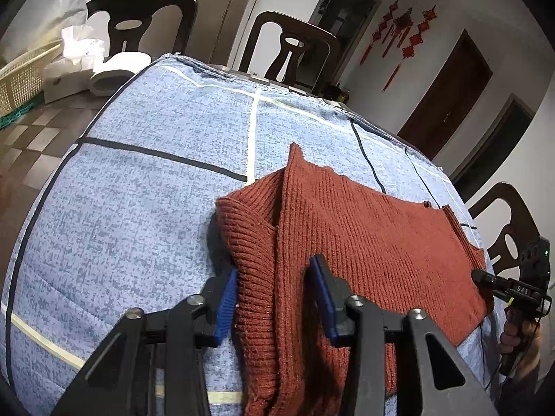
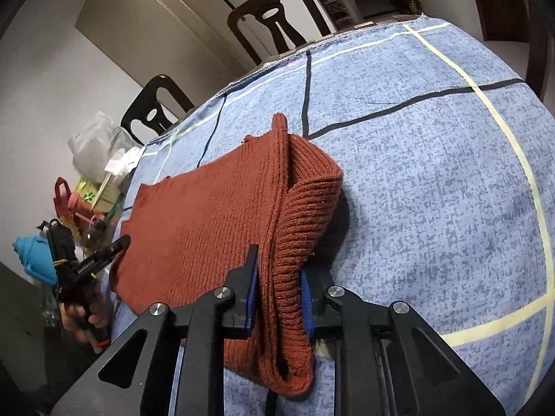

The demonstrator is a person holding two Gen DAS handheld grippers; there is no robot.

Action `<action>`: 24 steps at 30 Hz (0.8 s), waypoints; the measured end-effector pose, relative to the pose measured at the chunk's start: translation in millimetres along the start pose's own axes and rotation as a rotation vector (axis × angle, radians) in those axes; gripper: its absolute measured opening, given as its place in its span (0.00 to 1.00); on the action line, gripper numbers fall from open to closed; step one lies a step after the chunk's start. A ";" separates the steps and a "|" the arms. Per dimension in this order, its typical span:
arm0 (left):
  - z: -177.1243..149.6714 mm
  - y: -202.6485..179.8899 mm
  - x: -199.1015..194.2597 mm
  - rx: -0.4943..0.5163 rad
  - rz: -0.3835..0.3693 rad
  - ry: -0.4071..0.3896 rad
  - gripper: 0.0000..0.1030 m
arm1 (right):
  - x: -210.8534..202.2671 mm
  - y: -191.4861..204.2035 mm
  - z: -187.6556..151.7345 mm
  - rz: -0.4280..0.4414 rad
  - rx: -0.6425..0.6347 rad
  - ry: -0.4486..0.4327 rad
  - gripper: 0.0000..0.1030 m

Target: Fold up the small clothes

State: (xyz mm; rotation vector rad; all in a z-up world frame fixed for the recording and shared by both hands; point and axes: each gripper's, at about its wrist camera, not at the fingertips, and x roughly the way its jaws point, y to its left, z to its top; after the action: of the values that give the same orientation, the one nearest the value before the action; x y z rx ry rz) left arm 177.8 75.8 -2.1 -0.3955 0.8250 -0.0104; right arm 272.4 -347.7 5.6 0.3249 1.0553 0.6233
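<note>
On the table (image 1: pixel 121 208), we pinch the sweater (image 1: pixel 347 228) at both ends: left claw (image 1: pixel 277 298) and right claw (image 2: pixel 279 294) each clamp a fold.

Beyond the rust sweater (image 1: pixel 347 228) you had open blue cloth (image 1: pixel 138 208) to the far edge. Dark chairs (image 1: pixel 288 48) closed that edge; the basket (image 1: pixel 24 76) and tissue box (image 1: pixel 66 76) crowded one corner.
</note>
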 end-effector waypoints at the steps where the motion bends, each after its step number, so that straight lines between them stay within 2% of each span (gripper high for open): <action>1: 0.1 -1.5 0.5 0.008 -0.001 0.001 0.31 | 0.5 0.2 0.6 -0.001 0.004 0.002 0.20; 2: 0.5 -2.0 1.0 0.010 -0.002 0.003 0.29 | 0.6 0.5 2.0 -0.005 0.005 0.002 0.19; 3: 1.5 -2.0 1.8 0.008 -0.009 0.007 0.22 | 0.5 2.0 2.6 -0.012 0.001 0.001 0.18; 6: 4.9 -3.7 1.2 0.006 -0.012 0.014 0.18 | -2.8 10.4 4.8 -0.025 -0.011 -0.010 0.14; 10: 12.2 -8.3 -12.1 0.013 -0.027 -0.003 0.16 | -15.9 18.9 11.5 -0.023 -0.014 -0.041 0.13; 16: 24.1 -29.3 -53.4 0.061 -0.069 -0.057 0.15 | -48.8 47.4 13.5 -0.017 -0.078 -0.085 0.13; 20: 21.0 -40.1 -89.4 0.095 -0.083 -0.102 0.15 | -77.5 58.4 -4.4 -0.016 -0.113 -0.104 0.13; 24: -0.3 -39.1 -118.7 0.110 -0.108 -0.123 0.15 | -101.7 58.7 -40.2 -0.019 -0.122 -0.110 0.13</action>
State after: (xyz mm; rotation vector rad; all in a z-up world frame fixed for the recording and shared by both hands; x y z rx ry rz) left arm 102.2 58.6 95.8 -0.3328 0.6776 -0.1305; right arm 183.1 -366.3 89.8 0.2398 0.9098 0.6420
